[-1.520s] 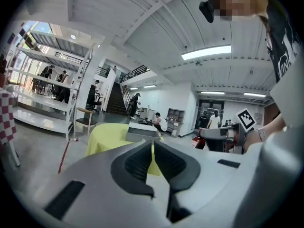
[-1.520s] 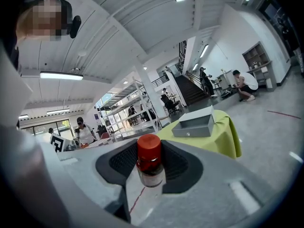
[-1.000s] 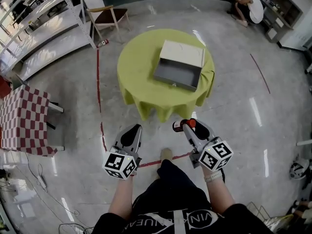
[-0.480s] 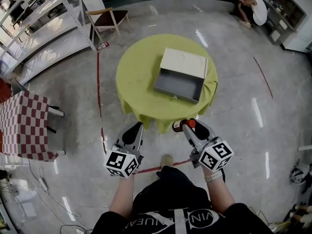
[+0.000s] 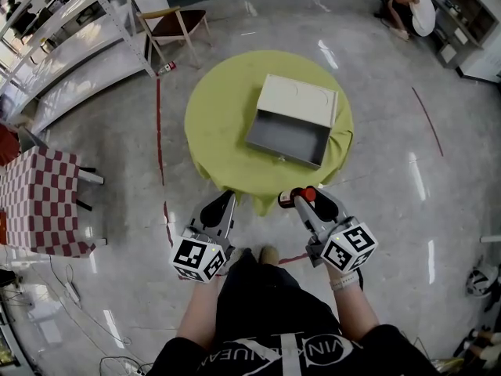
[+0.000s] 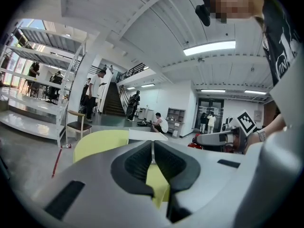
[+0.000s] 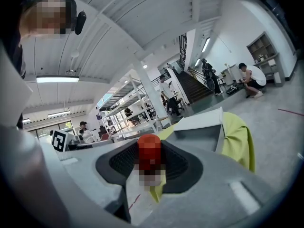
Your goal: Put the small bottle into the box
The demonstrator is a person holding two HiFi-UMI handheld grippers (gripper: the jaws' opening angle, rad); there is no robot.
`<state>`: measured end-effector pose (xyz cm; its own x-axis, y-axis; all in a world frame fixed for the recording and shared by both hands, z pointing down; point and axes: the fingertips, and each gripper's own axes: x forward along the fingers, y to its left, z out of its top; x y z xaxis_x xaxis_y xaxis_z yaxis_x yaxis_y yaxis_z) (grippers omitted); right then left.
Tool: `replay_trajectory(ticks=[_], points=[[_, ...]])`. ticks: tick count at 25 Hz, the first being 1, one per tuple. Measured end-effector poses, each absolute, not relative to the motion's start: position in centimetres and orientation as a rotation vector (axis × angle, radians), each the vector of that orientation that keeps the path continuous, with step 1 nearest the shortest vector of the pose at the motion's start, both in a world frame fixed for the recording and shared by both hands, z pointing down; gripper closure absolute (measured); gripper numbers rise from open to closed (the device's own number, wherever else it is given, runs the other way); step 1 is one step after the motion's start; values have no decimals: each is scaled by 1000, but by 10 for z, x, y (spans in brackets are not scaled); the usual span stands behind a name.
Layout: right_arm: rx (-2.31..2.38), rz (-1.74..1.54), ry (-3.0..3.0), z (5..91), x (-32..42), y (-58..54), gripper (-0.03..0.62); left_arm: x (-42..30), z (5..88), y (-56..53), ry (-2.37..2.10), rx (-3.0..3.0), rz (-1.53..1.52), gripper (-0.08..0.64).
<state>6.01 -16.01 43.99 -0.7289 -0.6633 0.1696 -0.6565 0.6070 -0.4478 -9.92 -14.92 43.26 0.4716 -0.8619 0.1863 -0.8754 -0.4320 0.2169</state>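
A small bottle (image 5: pixel 299 197) with a red cap (image 7: pixel 149 150) sits between the jaws of my right gripper (image 5: pixel 307 200), which is shut on it just short of the table's near edge. My left gripper (image 5: pixel 225 203) is shut and empty, its pads (image 6: pixel 153 156) pressed together, level with the right one. The open grey box (image 5: pixel 286 135) with its cream lid (image 5: pixel 297 99) folded back lies on the round table under a yellow-green cloth (image 5: pixel 215 116), ahead of both grippers. In the right gripper view the box (image 7: pixel 199 127) stands beyond the cap.
A red-and-white checked table (image 5: pixel 35 202) stands at the left. A wooden chair (image 5: pixel 176 23) and metal shelving (image 5: pixel 70 30) are at the back left. A person (image 5: pixel 413 10) sits on the floor far right. Red tape lines (image 5: pixel 159 131) mark the shiny floor.
The person has stepped toward the table: it looms larger and lower in view. Both grippers have moved forward with it, and the right one still holds the bottle.
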Motion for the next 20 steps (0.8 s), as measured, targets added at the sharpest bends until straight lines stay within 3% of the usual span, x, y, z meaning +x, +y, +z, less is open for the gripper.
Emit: replay_trajectory(ticks=[20], points=[[-1203,-802,2807,453,42,-224,445,-102,460,-226,-1385,2435,68,537]])
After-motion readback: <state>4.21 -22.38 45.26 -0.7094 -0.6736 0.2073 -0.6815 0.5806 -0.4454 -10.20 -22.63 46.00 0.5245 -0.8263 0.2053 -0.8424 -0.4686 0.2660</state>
